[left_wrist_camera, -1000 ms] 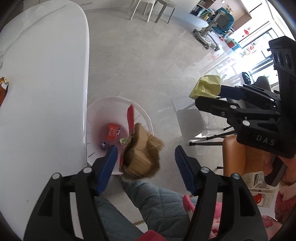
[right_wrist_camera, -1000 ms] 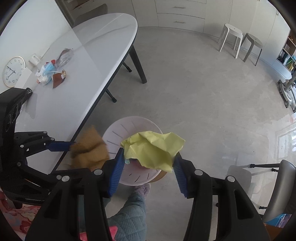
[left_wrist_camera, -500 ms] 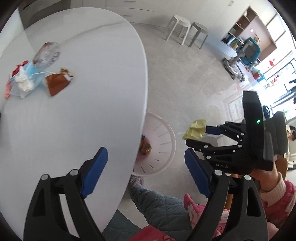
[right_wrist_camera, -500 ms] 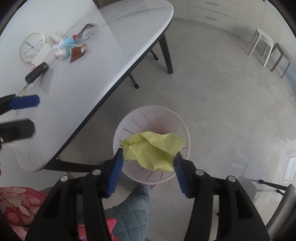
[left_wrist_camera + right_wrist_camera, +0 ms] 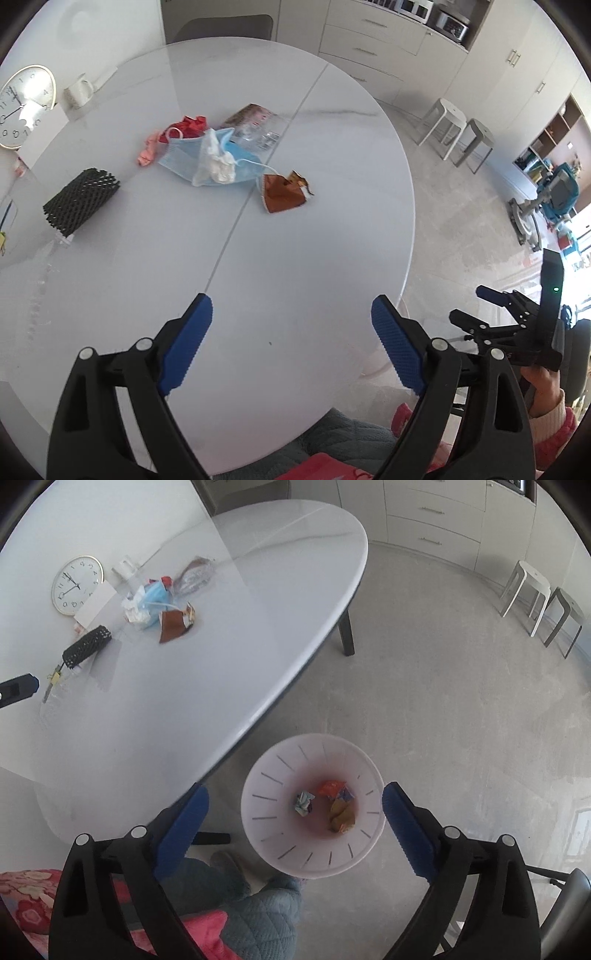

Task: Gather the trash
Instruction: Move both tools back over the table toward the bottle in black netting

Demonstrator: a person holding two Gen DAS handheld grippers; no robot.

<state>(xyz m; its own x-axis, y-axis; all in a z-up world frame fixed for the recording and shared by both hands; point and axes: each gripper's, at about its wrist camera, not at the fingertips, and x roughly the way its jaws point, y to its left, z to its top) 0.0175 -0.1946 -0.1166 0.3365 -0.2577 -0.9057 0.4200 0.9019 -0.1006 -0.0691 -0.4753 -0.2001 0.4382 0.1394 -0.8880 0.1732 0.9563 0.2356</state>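
- White glossy oval tabletop (image 5: 295, 258) curves off to bare grey floor (image 5: 461, 701) on its right; the near half of the top is clear, with a seam running up its middle.
- Left gripper (image 5: 291, 347) hangs over that clear near part, blue pads spread wide with nothing between them; its jaws have just been opening.
- Right gripper (image 5: 295, 823) sits above the round white slotted plastic bin (image 5: 266, 805), which stands on the floor just beside the table's edge. Its jaws have just sprung apart and are wide, gripping nothing.
- Inside the bin: a crumpled pale-green scrap (image 5: 304, 802), a red wrapper (image 5: 331, 787) and a yellow-brown wrapper (image 5: 341, 816) at the bottom.
- Trash left on the table, well beyond the left gripper: a brown torn snack wrapper (image 5: 284, 192), a blue face mask with white tissue (image 5: 214, 162), red and pink scraps (image 5: 173, 136), a clear plastic packet (image 5: 255, 125).
- Black mesh sleeve (image 5: 81, 201) lies apart to the left; a round wall clock (image 5: 22, 107) rests at the far edge.
- Two stools (image 5: 543, 598) stand well away across the open floor.
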